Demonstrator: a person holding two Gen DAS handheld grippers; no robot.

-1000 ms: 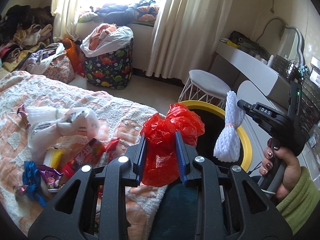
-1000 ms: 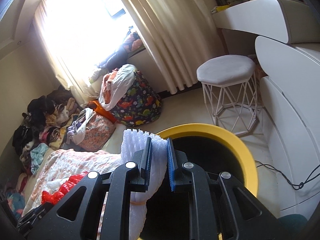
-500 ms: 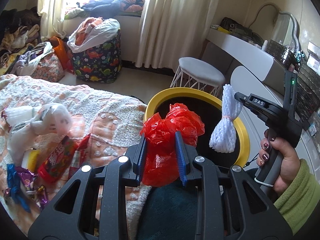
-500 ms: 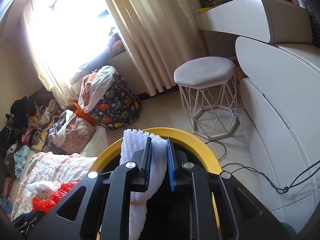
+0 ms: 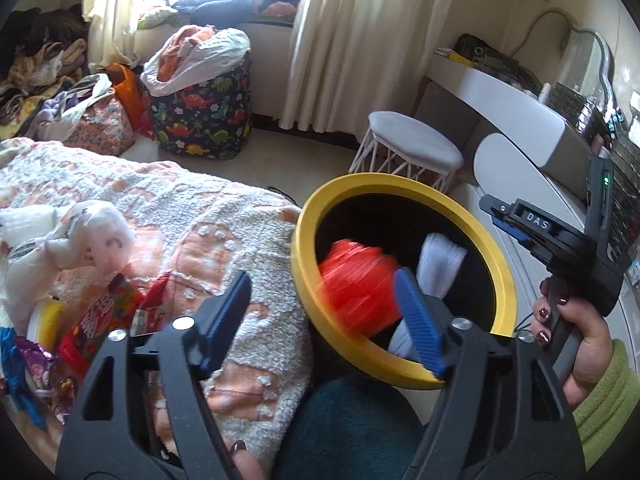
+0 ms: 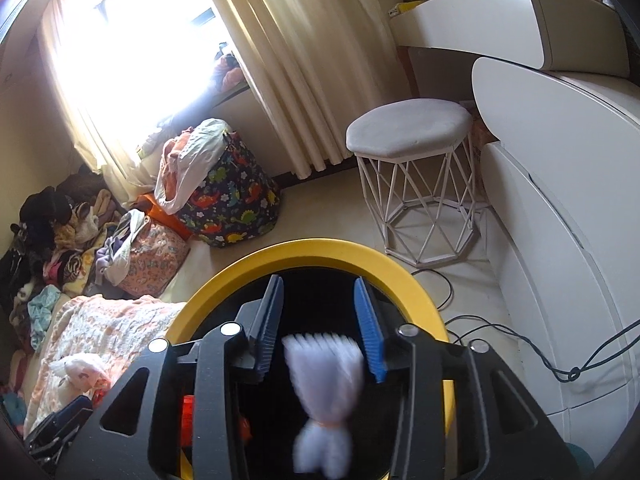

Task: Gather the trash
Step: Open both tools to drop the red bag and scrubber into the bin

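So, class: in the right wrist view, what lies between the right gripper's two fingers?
The white foam net bundle, blurred and clear of both opening pads, dropping from the right gripper into the yellow-rimmed bin.

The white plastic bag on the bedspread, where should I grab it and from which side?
Judging by its pose, grip the white plastic bag at its twisted neck, the narrow gathered part near its middle, coming from above with the jaws across it. The puffy ends look too wide; the neck stands clear of the bedspread.
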